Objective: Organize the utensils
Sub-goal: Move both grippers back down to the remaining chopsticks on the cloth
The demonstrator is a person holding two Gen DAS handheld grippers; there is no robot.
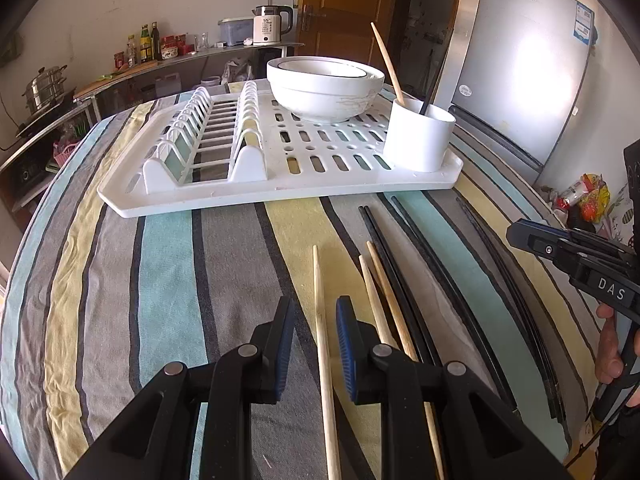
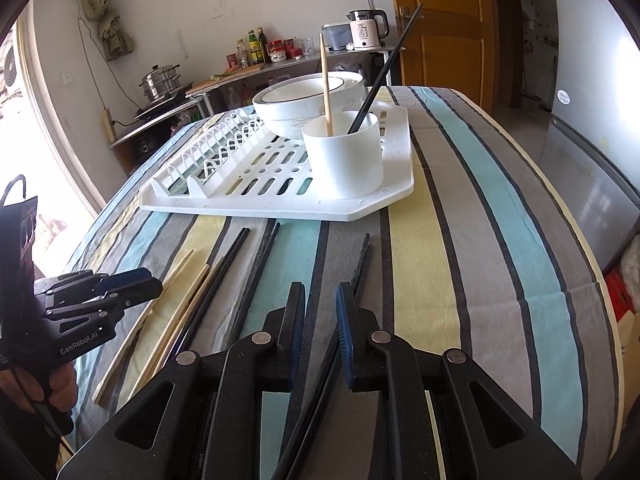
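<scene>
the wooden chopstick (image 1: 326, 360) and black chopsticks (image 2: 320, 380) run out under each picture's bottom edge.

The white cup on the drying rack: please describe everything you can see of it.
The white cup is a plain cylinder, seemingly plastic, with no handle in view. It stands upright on the near right corner of the white slotted drying rack, just in front of the stacked bowls. One wooden chopstick and one black chopstick stand in it, leaning on its rim.

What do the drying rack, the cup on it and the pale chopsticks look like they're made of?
Drying rack: white moulded plastic, slotted, matte. Cup: likely smooth white plastic or ceramic; unclear. Pale chopsticks: bare wood or bamboo, by their tan, dull surface.
</scene>
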